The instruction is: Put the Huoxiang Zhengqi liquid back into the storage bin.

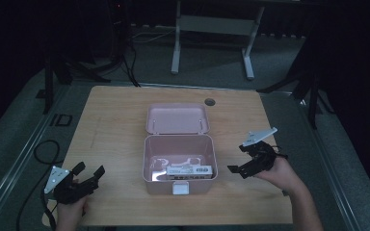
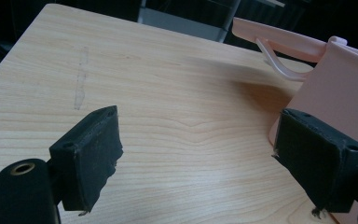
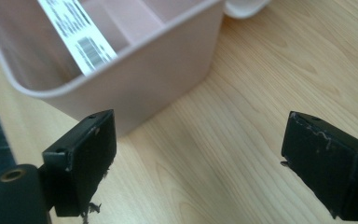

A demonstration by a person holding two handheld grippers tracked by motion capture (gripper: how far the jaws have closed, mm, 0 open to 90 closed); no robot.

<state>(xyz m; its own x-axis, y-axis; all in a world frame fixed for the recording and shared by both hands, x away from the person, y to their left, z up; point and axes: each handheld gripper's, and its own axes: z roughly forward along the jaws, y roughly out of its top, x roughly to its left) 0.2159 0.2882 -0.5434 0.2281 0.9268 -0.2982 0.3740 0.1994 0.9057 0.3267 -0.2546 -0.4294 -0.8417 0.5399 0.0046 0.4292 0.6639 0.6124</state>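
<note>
Open pink rigid-plastic lidded box (image 1: pixel 180 163) judged light, stiff, smooth-walled; best gripped at rim or lid edge. Left hand-held gripper (image 1: pixel 88 175) and right hand-held gripper (image 1: pixel 239 168) held wide, empty, beside box on wooden table (image 1: pixel 115 125).

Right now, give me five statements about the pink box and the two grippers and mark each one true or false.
1. The pink box stands with its lid open. True.
2. The left gripper is shut on the box's wall. False: its jaws stand apart over bare table, left of the box.
3. A white labelled packet lies inside the box. True.
4. The right gripper holds the packet. False: its jaws are open and empty, right of the box.
5. The box sits at the far left corner of the table. False: it sits near the middle, toward the near edge.
</note>
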